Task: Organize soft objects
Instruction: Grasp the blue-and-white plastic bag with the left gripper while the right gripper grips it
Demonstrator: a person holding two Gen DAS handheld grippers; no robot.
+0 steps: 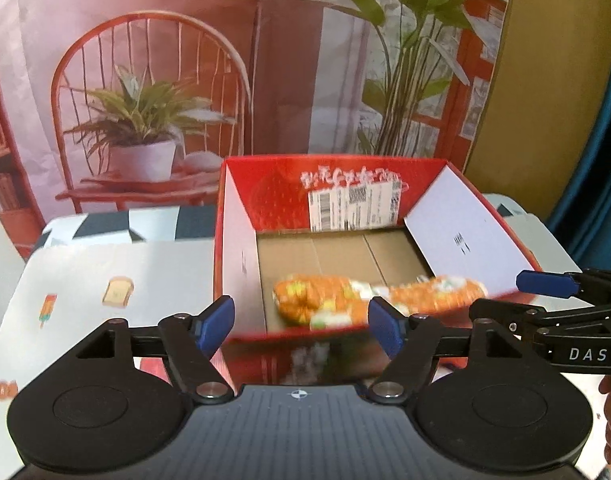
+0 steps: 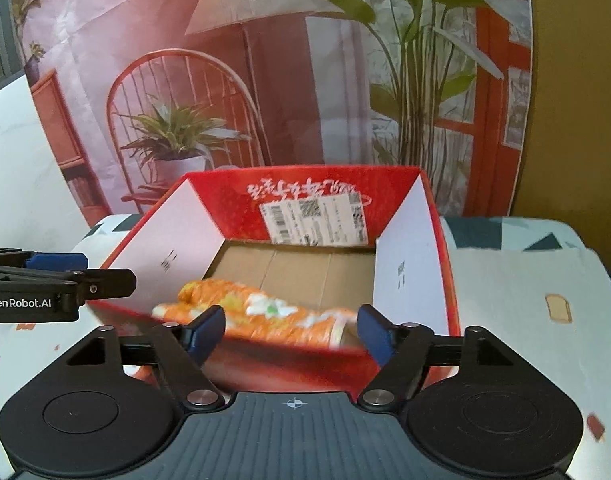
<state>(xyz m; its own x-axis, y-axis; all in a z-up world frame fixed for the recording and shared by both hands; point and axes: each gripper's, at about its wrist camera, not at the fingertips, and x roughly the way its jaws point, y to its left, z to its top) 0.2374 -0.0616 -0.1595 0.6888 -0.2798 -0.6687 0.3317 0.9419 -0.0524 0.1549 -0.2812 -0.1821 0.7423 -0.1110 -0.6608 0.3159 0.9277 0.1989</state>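
A rolled orange cloth with white and green patches lies blurred across the near part of the cardboard floor of an open red box. My left gripper hovers over the box's near rim, open, its blue pads apart and clear of the cloth. To its right, my right gripper stands open over the same rim, also touching nothing. Each gripper shows at the edge of the other's view: the right gripper and the left gripper.
The box stands on a table with a pale cloth printed with toast and ice-lolly pictures. A printed backdrop of a chair, lamp and plants hangs close behind. A shipping label is stuck on the box's far wall.
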